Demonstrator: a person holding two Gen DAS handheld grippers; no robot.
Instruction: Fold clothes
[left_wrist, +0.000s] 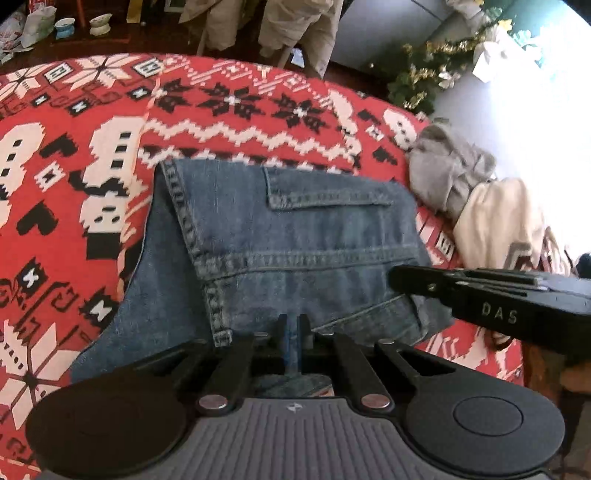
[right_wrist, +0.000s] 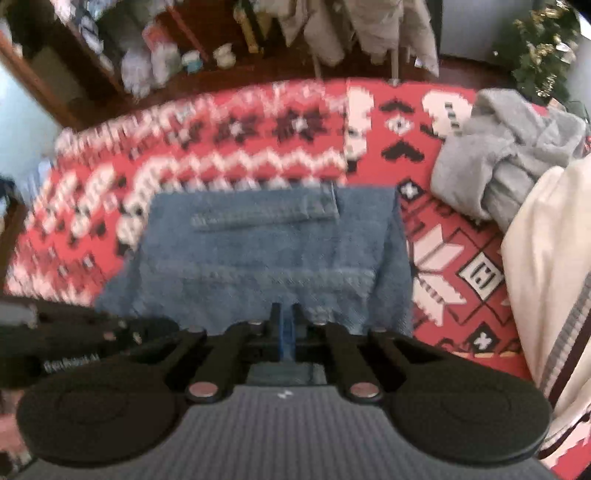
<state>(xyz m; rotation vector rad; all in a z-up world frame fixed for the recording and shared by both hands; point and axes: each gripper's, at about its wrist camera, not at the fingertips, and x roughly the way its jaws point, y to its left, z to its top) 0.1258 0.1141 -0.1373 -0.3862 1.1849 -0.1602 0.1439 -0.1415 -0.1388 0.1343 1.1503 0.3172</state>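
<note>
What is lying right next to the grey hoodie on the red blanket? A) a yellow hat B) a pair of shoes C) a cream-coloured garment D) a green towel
C: a cream-coloured garment lies bunched against the grey hoodie at the right side of the red patterned blanket, apart from the folded denim garment.

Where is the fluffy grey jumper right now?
The grey jumper lies crumpled on the red patterned blanket, at the right in both wrist views, beyond the cream garment and to the right of the denim garment.
</note>
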